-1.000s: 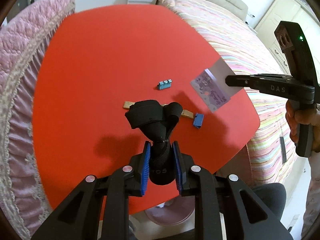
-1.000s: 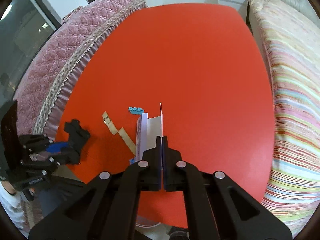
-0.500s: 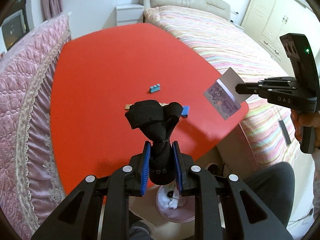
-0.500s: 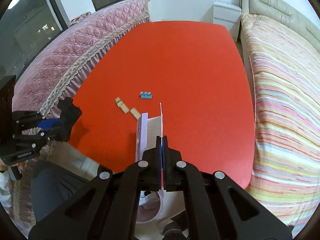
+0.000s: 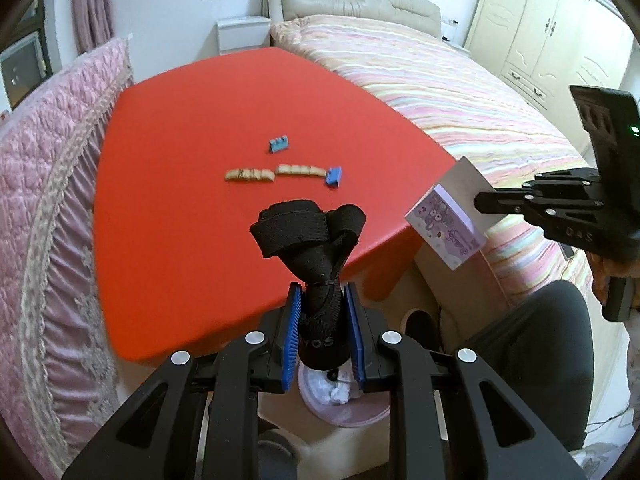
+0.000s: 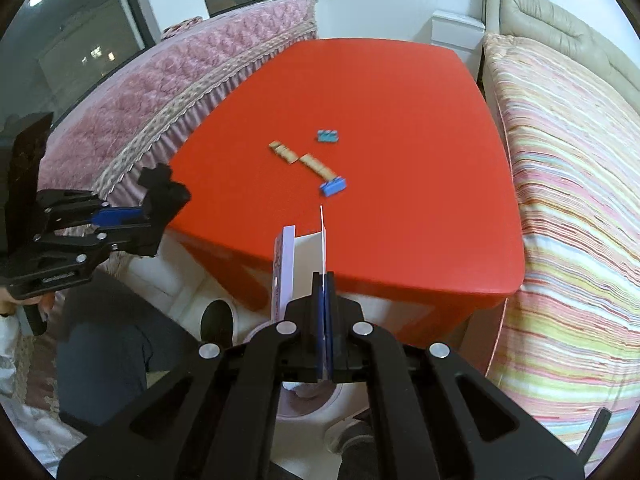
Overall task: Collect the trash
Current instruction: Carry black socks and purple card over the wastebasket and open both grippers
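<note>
- Left hand-held gripper (image 5: 322, 336): blue pads clamped on a black strap bundle (image 5: 316, 256). Bundle's long axis runs along the fingers, wider knotted end pointing forward past the tips, held in the air at the near edge of the red worktop (image 5: 192, 200).
- Right hand-held gripper (image 6: 323, 320): pads pressed together on the white flap of a small folded carton (image 6: 298, 264). Carton stands on edge, long axis along the fingers, printed purple side facing left; it hangs just off the worktop's near edge.
- Below both grippers: pink trash bin (image 5: 344, 400) on the floor, with white crumpled stuff inside.
- On the worktop, well apart from both grippers: dark blue toy brick (image 6: 333, 186) touching the end of a tan strip (image 6: 318, 164); a second tan strip (image 6: 283, 151) just beyond, roughly in line.
- Farthest: teal toy brick (image 6: 328, 136), lying alone near the strips.
- Striped bed (image 6: 568, 184) to the right of the worktop, pink quilted bed (image 6: 160, 92) to the left.
</note>
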Tool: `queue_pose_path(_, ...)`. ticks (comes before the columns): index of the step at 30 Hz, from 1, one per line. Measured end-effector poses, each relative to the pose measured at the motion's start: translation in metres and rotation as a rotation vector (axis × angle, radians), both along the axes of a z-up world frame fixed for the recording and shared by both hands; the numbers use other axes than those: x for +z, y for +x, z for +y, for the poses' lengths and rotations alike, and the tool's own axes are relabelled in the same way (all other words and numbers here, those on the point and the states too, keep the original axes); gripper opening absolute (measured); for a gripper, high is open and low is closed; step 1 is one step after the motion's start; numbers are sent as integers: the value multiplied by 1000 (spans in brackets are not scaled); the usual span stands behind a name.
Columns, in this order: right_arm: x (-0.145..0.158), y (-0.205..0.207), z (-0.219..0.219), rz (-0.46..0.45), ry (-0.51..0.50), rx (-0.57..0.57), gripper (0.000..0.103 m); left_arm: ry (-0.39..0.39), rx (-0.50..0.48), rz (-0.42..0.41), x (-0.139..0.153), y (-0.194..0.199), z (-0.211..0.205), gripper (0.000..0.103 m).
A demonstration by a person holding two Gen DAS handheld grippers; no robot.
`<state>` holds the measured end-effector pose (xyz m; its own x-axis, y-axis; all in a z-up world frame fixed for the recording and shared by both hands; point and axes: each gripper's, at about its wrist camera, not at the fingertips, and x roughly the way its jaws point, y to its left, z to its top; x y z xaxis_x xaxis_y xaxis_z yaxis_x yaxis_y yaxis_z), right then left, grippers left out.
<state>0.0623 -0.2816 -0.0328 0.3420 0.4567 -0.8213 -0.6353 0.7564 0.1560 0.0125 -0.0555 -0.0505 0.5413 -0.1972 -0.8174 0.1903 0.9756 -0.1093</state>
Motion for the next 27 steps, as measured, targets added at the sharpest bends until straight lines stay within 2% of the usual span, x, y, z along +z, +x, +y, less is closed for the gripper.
queue_pose_path(6,-14,-27,6,10,-15,12,0,-16,-5,28,-18,-15,-5,21)
queue_pose_path(17,-55,-54,10,98,-40,29,0,-59,-25,108,-55,-31,-14,21)
queue_pose_path(27,-61,-56,12,121,-43,40,0,-70,-44,125,-58,-37,-20,21)
